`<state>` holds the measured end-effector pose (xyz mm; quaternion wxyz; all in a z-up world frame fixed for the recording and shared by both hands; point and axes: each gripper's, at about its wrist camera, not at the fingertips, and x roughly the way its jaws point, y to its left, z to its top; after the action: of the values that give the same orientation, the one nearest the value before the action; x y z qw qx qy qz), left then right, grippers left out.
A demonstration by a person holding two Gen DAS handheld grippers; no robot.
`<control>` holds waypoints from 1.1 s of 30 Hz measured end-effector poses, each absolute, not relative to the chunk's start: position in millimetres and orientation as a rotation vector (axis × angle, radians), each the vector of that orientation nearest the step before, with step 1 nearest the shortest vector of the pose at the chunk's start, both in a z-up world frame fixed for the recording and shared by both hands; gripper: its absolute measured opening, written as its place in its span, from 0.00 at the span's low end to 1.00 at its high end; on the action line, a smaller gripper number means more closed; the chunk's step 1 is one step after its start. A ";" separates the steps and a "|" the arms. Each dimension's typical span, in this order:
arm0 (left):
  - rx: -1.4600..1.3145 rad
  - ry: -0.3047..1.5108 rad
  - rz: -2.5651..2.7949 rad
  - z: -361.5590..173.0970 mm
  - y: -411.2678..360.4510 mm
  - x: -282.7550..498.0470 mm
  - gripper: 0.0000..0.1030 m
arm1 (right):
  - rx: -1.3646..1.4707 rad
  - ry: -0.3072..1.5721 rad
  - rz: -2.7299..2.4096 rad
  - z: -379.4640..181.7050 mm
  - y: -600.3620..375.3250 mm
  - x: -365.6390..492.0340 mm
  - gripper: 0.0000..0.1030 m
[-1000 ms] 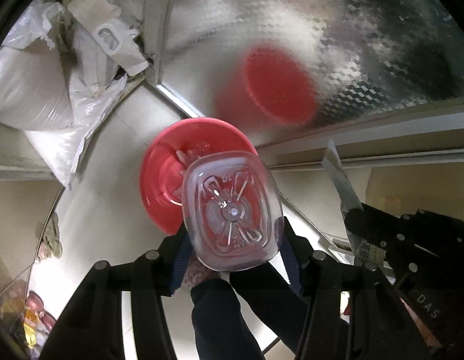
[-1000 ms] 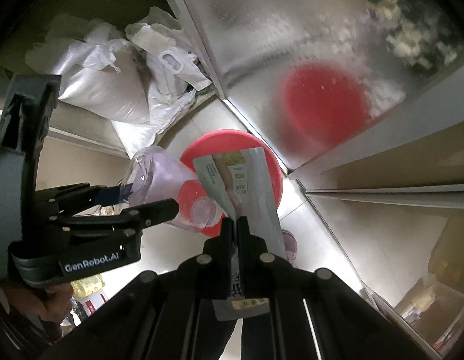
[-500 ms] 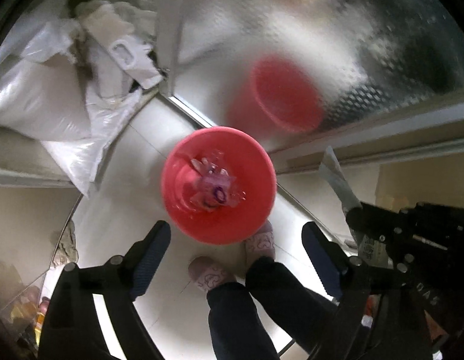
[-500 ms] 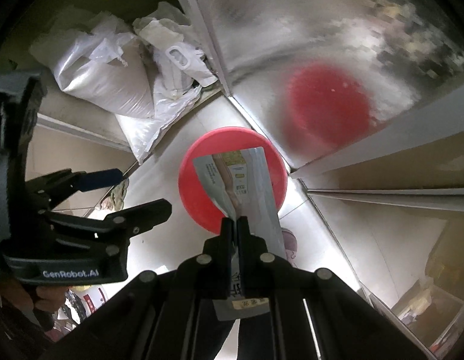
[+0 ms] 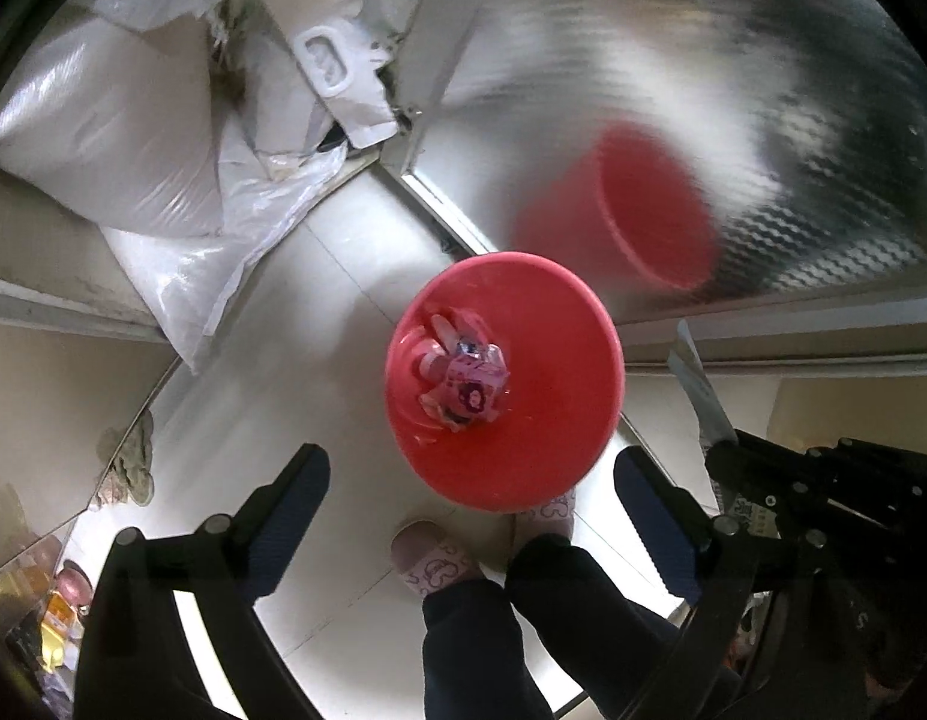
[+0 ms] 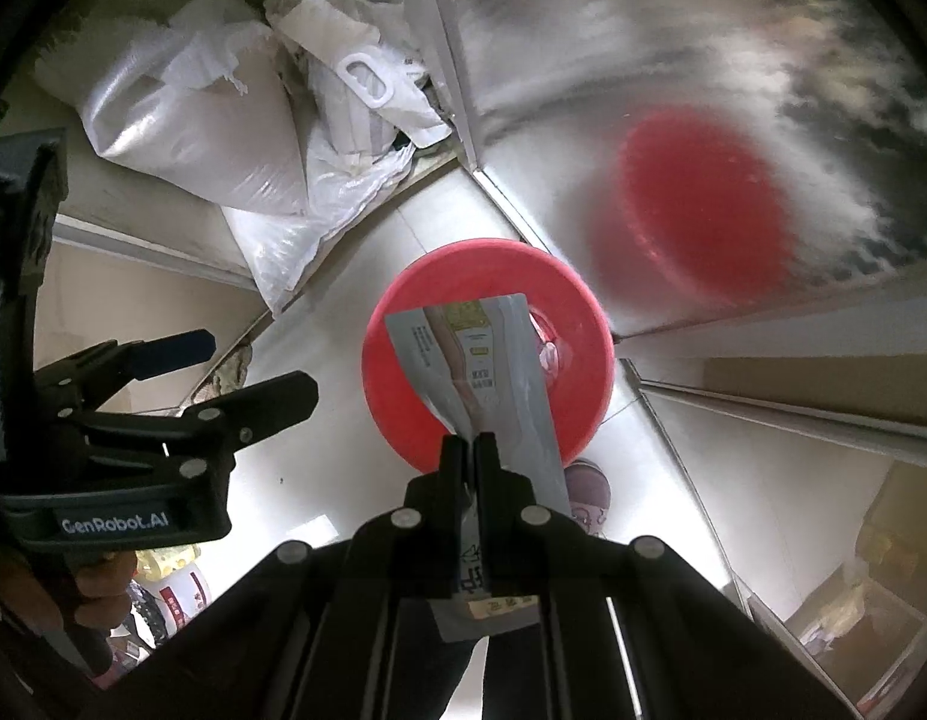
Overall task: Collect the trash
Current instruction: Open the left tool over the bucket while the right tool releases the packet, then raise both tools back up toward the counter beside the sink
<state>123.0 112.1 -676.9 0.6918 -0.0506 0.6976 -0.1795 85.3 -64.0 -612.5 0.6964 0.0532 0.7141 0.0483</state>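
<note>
A red round bin stands on the pale floor below both grippers; it also shows in the right wrist view. A clear plastic bottle with a pink label lies inside it. My left gripper is open and empty above the bin's near edge; it shows at the left of the right wrist view. My right gripper is shut on a grey flat pouch, held over the bin. The pouch's edge shows at the right of the left wrist view.
White plastic sacks and bags are piled at the upper left by a metal door frame. A frosted glass panel mirrors the bin. The person's slippered feet stand just below the bin. Small items lie at the lower left.
My left gripper opened and let go of the clear bottle, which dropped into the red bin. The gripper then drew back to the left. The right gripper kept holding the pouch.
</note>
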 end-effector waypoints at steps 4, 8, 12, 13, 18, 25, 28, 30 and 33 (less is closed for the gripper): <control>-0.120 1.571 -0.392 -686.6 121.1 124.0 0.92 | 0.103 1.603 0.110 -626.0 -58.8 89.0 0.04; -0.089 1.579 -0.384 -690.1 126.3 121.1 0.92 | 0.093 1.595 0.111 -629.8 -53.2 91.4 0.08; -0.107 1.583 -0.378 -686.7 131.7 118.1 0.92 | 0.061 1.576 0.107 -626.2 -48.5 91.4 0.33; -0.108 1.584 -0.374 -685.0 133.4 117.3 0.92 | 0.051 1.572 0.106 -625.4 -47.1 91.7 0.36; -0.109 1.572 -0.343 -660.5 147.9 112.0 0.92 | 0.007 1.559 0.099 -609.1 -43.5 88.9 0.51; -0.022 1.499 -0.305 -569.3 156.5 104.8 0.92 | -0.045 1.475 0.118 -535.8 -37.4 84.0 0.80; -0.030 1.452 -0.298 -519.6 158.1 105.7 0.92 | -0.058 1.414 0.111 -486.7 -37.0 84.1 0.88; -0.034 1.419 -0.292 -482.3 157.7 107.7 0.92 | -0.048 1.365 0.109 -446.5 -40.1 83.6 0.90; -0.025 1.363 -0.274 -425.8 153.9 108.9 0.92 | -0.020 1.321 0.105 -397.5 -44.3 82.2 0.91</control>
<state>108.9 153.9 -425.8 0.7679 -0.0116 0.6279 -0.1262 82.2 -44.3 -397.5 0.7884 -0.0095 0.6131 0.0489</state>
